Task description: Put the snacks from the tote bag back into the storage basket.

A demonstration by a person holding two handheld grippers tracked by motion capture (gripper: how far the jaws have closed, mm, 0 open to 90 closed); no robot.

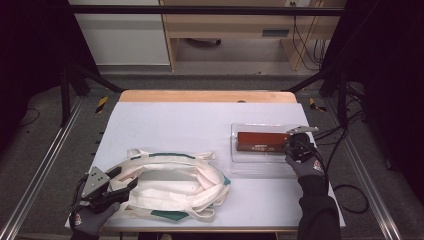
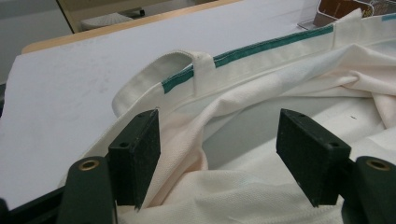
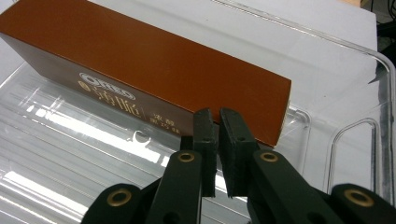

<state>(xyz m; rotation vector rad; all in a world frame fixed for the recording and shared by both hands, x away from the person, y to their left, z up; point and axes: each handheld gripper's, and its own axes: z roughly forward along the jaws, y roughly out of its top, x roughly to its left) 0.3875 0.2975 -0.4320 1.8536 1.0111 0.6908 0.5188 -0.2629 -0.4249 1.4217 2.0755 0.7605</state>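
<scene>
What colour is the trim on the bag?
Green, on the cream bag; clearest in the left gripper view.

This looks like a lab or test room set up for recording. The white-topped table (image 1: 200,120) stands inside a black metal frame (image 1: 210,9) whose rails (image 1: 40,170) run along the grey carpeted floor (image 1: 365,165). Beyond the table, well away from the right gripper (image 1: 298,146), a light wooden desk (image 1: 230,25) stands with loose black cables (image 1: 305,45) trailing down beside it.
</scene>
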